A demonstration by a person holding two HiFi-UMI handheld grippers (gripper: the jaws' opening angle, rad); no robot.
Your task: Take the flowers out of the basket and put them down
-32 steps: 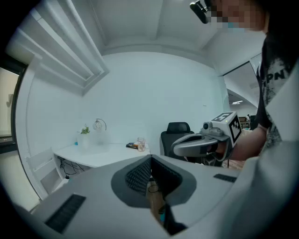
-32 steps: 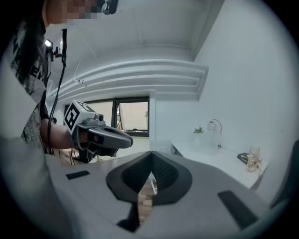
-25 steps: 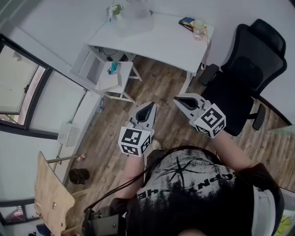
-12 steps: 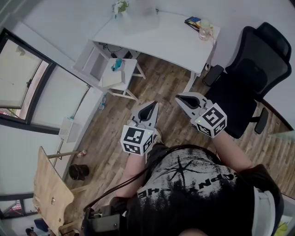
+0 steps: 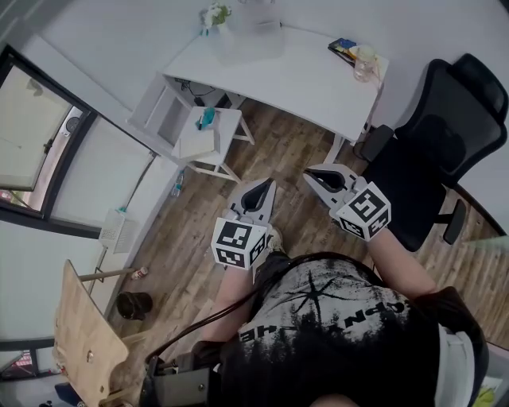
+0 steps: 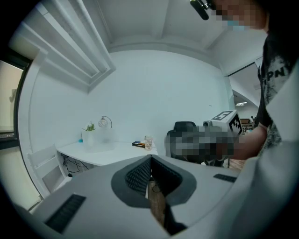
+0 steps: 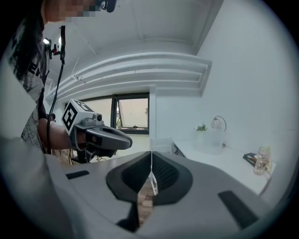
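White desk (image 5: 294, 75) is noted well ahead; left gripper (image 5: 262, 185) and right gripper (image 5: 312, 176) are held closed and empty, the flowers (image 5: 213, 14) judged not yet reached.

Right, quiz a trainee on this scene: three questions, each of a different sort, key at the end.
1. True or false: the left tongs and the right tongs are both shut with nothing between them.
2. In the head view, what stands to the right of the white desk? A) a black office chair B) a sofa C) a fridge
3. What surface lies beneath both tongs?

Key: 1 true. 2 A. 3 the wooden floor; the tongs are short of the desk.
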